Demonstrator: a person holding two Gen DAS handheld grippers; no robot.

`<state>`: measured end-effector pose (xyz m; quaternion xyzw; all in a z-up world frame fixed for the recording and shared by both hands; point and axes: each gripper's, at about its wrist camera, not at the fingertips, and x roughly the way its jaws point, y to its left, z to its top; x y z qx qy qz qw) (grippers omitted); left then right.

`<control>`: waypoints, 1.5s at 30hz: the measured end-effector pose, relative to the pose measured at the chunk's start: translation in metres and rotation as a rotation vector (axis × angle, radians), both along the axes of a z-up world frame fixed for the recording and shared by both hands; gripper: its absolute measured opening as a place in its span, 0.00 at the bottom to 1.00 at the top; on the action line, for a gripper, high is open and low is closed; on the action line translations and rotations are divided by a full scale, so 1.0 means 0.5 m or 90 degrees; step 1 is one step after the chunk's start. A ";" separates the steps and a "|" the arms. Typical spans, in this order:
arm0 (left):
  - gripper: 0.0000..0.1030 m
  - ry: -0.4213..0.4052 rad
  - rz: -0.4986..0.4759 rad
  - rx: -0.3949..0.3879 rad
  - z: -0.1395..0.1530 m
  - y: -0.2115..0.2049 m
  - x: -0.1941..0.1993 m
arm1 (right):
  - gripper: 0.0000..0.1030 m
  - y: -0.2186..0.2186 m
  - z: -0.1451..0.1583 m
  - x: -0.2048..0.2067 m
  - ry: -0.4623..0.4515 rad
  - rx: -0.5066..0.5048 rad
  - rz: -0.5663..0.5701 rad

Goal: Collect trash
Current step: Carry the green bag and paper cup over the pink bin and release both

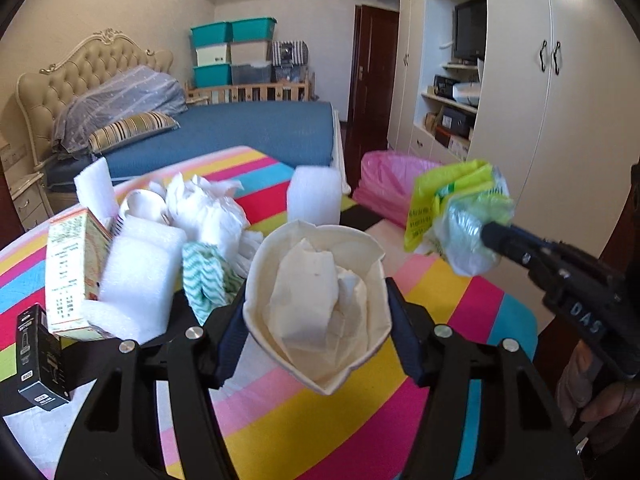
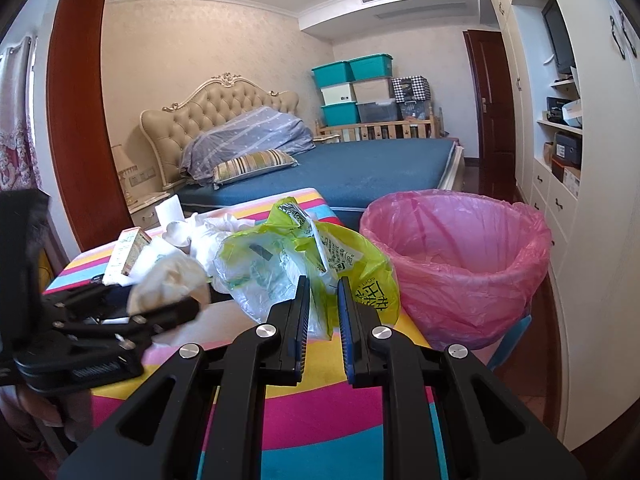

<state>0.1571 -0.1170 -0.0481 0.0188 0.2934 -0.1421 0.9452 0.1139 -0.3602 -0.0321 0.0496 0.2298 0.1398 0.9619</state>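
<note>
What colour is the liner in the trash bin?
Pink, translucent plastic liner over the trash bin; clearest in the right wrist view.

"DAS" on right gripper (image 1: 486, 236) body

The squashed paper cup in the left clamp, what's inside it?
Crumpled white tissue fills the paper cup, which the left gripper squeezes. Anything beneath the tissue is covered.
</note>
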 end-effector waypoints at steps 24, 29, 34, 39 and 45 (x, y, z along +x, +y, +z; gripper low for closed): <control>0.61 -0.028 -0.053 -0.022 0.075 -0.093 0.073 | 0.15 -0.095 0.037 0.067 -0.044 -0.077 -0.068; 0.61 -0.020 -0.077 -0.036 0.099 -0.146 0.127 | 0.15 -0.152 0.046 0.103 -0.052 -0.088 -0.095; 0.61 -0.012 -0.097 -0.038 0.113 -0.201 0.186 | 0.15 -0.201 0.042 0.144 -0.048 -0.080 -0.115; 0.62 -0.010 -0.112 -0.027 0.112 -0.251 0.239 | 0.15 -0.222 0.028 0.185 -0.039 -0.087 -0.118; 0.63 0.017 -0.106 -0.039 0.097 -0.295 0.307 | 0.15 -0.222 0.014 0.227 -0.030 -0.105 -0.117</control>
